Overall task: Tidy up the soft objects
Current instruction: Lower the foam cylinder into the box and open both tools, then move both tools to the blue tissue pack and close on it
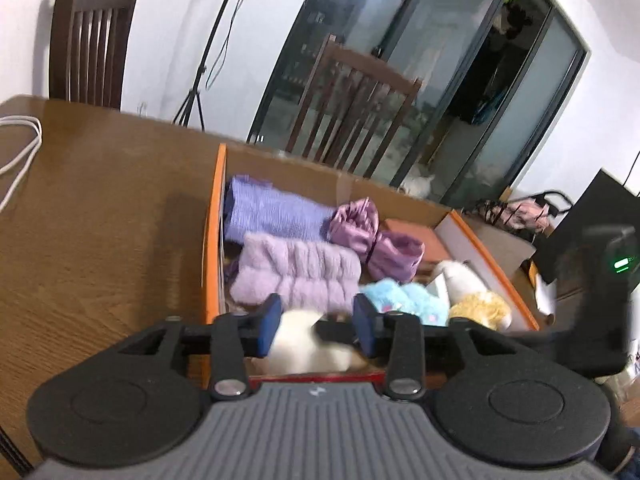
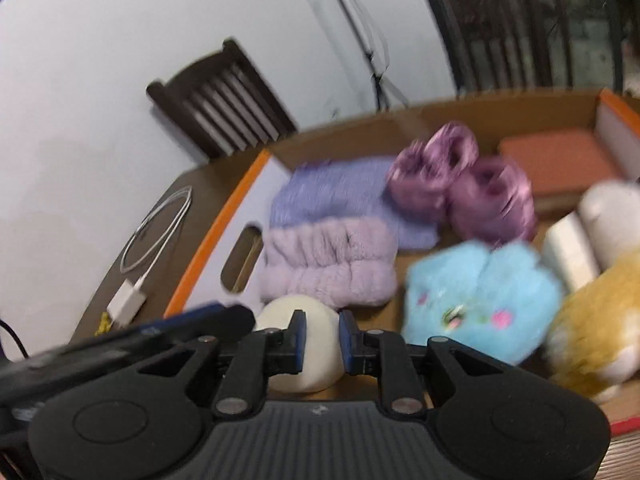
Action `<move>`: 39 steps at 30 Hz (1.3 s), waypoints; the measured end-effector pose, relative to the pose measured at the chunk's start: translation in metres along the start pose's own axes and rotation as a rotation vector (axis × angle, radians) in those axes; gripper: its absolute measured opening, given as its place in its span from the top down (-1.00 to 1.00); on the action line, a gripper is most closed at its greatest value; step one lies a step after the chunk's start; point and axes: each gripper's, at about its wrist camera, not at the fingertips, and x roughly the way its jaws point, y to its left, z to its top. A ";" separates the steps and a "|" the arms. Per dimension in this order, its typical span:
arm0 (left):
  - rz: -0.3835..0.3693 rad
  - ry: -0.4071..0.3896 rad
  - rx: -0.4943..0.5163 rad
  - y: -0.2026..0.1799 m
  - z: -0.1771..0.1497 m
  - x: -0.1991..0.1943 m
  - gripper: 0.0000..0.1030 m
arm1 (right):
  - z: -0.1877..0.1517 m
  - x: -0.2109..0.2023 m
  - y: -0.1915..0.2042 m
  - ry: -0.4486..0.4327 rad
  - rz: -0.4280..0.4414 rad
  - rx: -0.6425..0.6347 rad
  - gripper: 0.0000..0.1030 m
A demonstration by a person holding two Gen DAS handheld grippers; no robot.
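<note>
An orange-edged cardboard box point(image 1: 213, 216) on a wooden table holds a lilac knit cloth point(image 1: 276, 210), a fluffy lilac headband point(image 1: 296, 276), a shiny purple scrunchie point(image 1: 376, 240), a blue plush point(image 1: 404, 300), a yellow and white plush point(image 1: 476, 296) and a cream soft ball point(image 1: 304, 344). My left gripper point(image 1: 316, 324) is open above the ball at the box's near end. My right gripper point(image 2: 322, 340) has its jaws on either side of the cream ball point(image 2: 300, 356) in the box point(image 2: 216, 232). The right view is blurred. The blue plush point(image 2: 476, 296) lies right of it.
A white cable point(image 1: 20, 148) lies on the table point(image 1: 100, 220) at the left, with its plug point(image 2: 126, 306) in the right view. Dark wooden chairs point(image 1: 92, 40) stand behind the table. A tripod and glass doors are behind. A reddish block point(image 2: 556, 164) sits in the box's far corner.
</note>
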 end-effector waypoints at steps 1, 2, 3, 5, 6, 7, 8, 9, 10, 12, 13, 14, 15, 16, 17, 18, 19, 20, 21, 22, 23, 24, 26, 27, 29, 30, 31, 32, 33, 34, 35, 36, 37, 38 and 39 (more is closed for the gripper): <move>0.008 -0.013 0.014 -0.002 0.000 -0.004 0.20 | -0.001 0.002 0.002 0.004 0.012 -0.014 0.63; 0.020 -0.024 0.030 -0.004 0.001 -0.006 0.19 | -0.001 0.003 0.003 0.005 0.021 -0.025 0.63; 0.033 -0.032 0.044 -0.008 0.002 -0.007 0.17 | -0.001 0.003 0.004 0.009 0.039 -0.024 0.60; 0.054 -0.036 0.058 -0.011 0.003 -0.011 0.16 | -0.002 -0.001 0.004 -0.001 0.046 -0.014 0.35; 0.056 -0.041 0.060 -0.013 0.003 -0.014 0.13 | -0.002 -0.005 0.005 -0.009 0.038 -0.020 0.28; 0.055 -0.042 0.064 -0.014 0.003 -0.017 0.11 | -0.004 -0.012 0.007 -0.024 0.033 -0.036 0.28; 0.053 -0.043 0.066 -0.016 0.003 -0.022 0.11 | -0.005 -0.020 0.008 -0.039 0.035 -0.045 0.28; 0.054 -0.048 0.070 -0.018 0.003 -0.026 0.10 | -0.005 -0.029 0.008 -0.053 0.033 -0.049 0.28; 0.055 -0.053 0.075 -0.021 0.002 -0.030 0.09 | -0.004 -0.040 0.007 -0.069 0.027 -0.058 0.26; 0.054 -0.063 0.093 -0.028 -0.001 -0.042 0.05 | -0.004 -0.066 0.007 -0.116 -0.013 -0.096 0.20; 0.053 -0.070 0.104 -0.033 -0.004 -0.049 0.01 | -0.004 -0.077 0.007 -0.136 -0.035 -0.114 0.13; 0.055 -0.081 0.116 -0.037 -0.006 -0.058 -0.01 | -0.006 -0.090 0.007 -0.156 -0.054 -0.132 0.09; 0.054 -0.092 0.126 -0.041 -0.010 -0.066 -0.04 | -0.009 -0.105 0.006 -0.178 -0.070 -0.148 0.03; 0.051 -0.105 0.137 -0.046 -0.013 -0.076 -0.09 | -0.014 -0.122 0.005 -0.203 -0.089 -0.163 -0.02; 0.049 -0.117 0.144 -0.051 -0.018 -0.086 -0.10 | -0.019 -0.137 0.003 -0.222 -0.102 -0.174 -0.05; 0.046 -0.130 0.151 -0.056 -0.022 -0.096 -0.12 | -0.022 -0.150 0.001 -0.236 -0.112 -0.182 -0.05; 0.040 -0.142 0.159 -0.061 -0.027 -0.106 -0.17 | -0.028 -0.165 -0.001 -0.254 -0.124 -0.192 -0.06; 0.034 -0.155 0.168 -0.067 -0.032 -0.115 -0.20 | -0.036 -0.180 -0.002 -0.271 -0.134 -0.203 -0.07; 0.029 -0.169 0.178 -0.072 -0.039 -0.125 -0.24 | -0.041 -0.192 -0.002 -0.283 -0.142 -0.211 -0.09; 0.029 -0.183 0.182 -0.076 -0.047 -0.134 -0.31 | -0.050 -0.206 -0.002 -0.301 -0.151 -0.221 -0.13; 0.034 -0.201 0.179 -0.080 -0.058 -0.144 -0.35 | -0.060 -0.217 -0.002 -0.318 -0.156 -0.229 -0.17; 0.036 -0.209 0.173 -0.084 -0.070 -0.153 -0.43 | -0.070 -0.226 -0.001 -0.332 -0.162 -0.235 -0.24; 0.025 -0.215 0.179 -0.092 -0.096 -0.169 -0.55 | -0.097 -0.243 -0.001 -0.356 -0.170 -0.249 -0.32; 0.033 -0.215 0.184 -0.097 -0.110 -0.175 -0.67 | -0.111 -0.249 -0.002 -0.358 -0.169 -0.255 -0.36; 0.048 -0.215 0.207 -0.106 -0.136 -0.184 -0.83 | -0.142 -0.255 -0.003 -0.340 -0.181 -0.283 -0.42; 0.048 -0.201 0.207 -0.110 -0.150 -0.186 -0.87 | -0.158 -0.254 -0.004 -0.322 -0.199 -0.302 -0.42; 0.038 -0.172 0.204 -0.115 -0.162 -0.186 -0.87 | -0.170 -0.252 -0.004 -0.303 -0.212 -0.311 -0.42; 0.025 -0.142 0.193 -0.118 -0.173 -0.185 -0.87 | -0.182 -0.250 -0.006 -0.285 -0.216 -0.307 -0.42; 0.006 -0.110 0.183 -0.120 -0.181 -0.181 -0.87 | -0.193 -0.249 -0.010 -0.267 -0.207 -0.294 -0.42; -0.024 -0.070 0.164 -0.123 -0.189 -0.174 -0.86 | -0.203 -0.247 -0.015 -0.253 -0.190 -0.269 -0.42; -0.043 -0.037 0.139 -0.125 -0.196 -0.167 -0.85 | -0.211 -0.244 -0.019 -0.245 -0.173 -0.235 -0.42; -0.054 -0.012 0.117 -0.127 -0.199 -0.160 -0.76 | -0.218 -0.242 -0.024 -0.240 -0.159 -0.205 -0.42; -0.058 -0.004 0.095 -0.128 -0.201 -0.155 -0.64 | -0.224 -0.240 -0.029 -0.237 -0.152 -0.177 -0.41; -0.055 -0.005 0.078 -0.129 -0.202 -0.149 -0.60 | -0.228 -0.239 -0.033 -0.231 -0.148 -0.159 -0.41; -0.053 -0.006 0.067 -0.130 -0.203 -0.145 -0.57 | -0.232 -0.238 -0.035 -0.229 -0.146 -0.149 -0.40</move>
